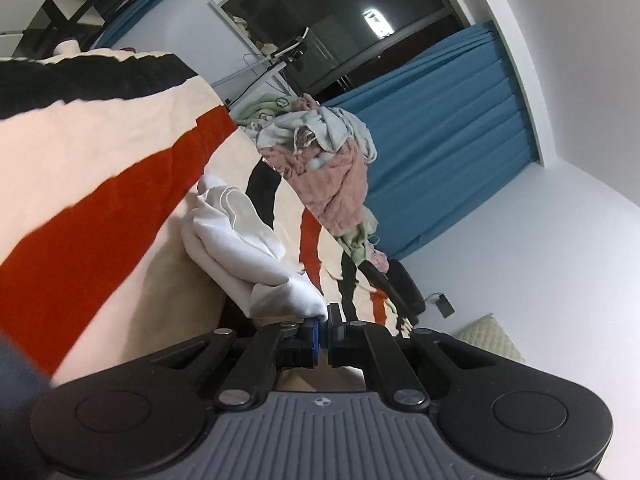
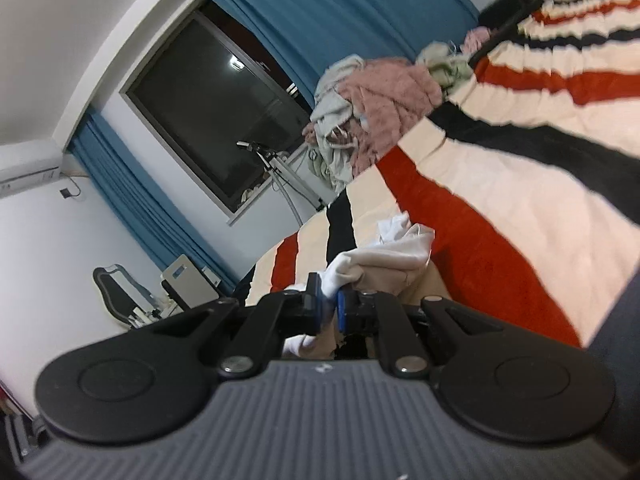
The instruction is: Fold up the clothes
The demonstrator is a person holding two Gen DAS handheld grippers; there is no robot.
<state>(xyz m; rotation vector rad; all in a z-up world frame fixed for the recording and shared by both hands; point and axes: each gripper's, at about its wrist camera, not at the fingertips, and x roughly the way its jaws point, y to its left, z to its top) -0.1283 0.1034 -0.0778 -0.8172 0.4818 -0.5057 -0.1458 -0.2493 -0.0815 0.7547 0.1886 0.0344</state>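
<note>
Both views were rolled steeply, so the bed [image 1: 120, 152] with its cream, red and black striped cover ran diagonally across each frame. The left gripper [image 1: 323, 320] was clenched, its fingers nearly together on a corner of the white garment [image 1: 240, 240], which lay bunched on the striped cover just ahead of it. The right gripper [image 2: 329, 300] pinched another white edge of what seemed the same garment [image 2: 392, 256], cloth showing between its blue pads [image 2: 342, 308]. A pile of clothes [image 1: 336, 168], pink and pale green, sat farther along the bed near the blue curtain [image 1: 448, 140]. Only the right wrist view showed an air conditioner [image 2: 28, 168] high on the wall and a chair [image 2: 116, 288]; only the left showed a small black device [image 1: 442, 304] on the floor.
</note>
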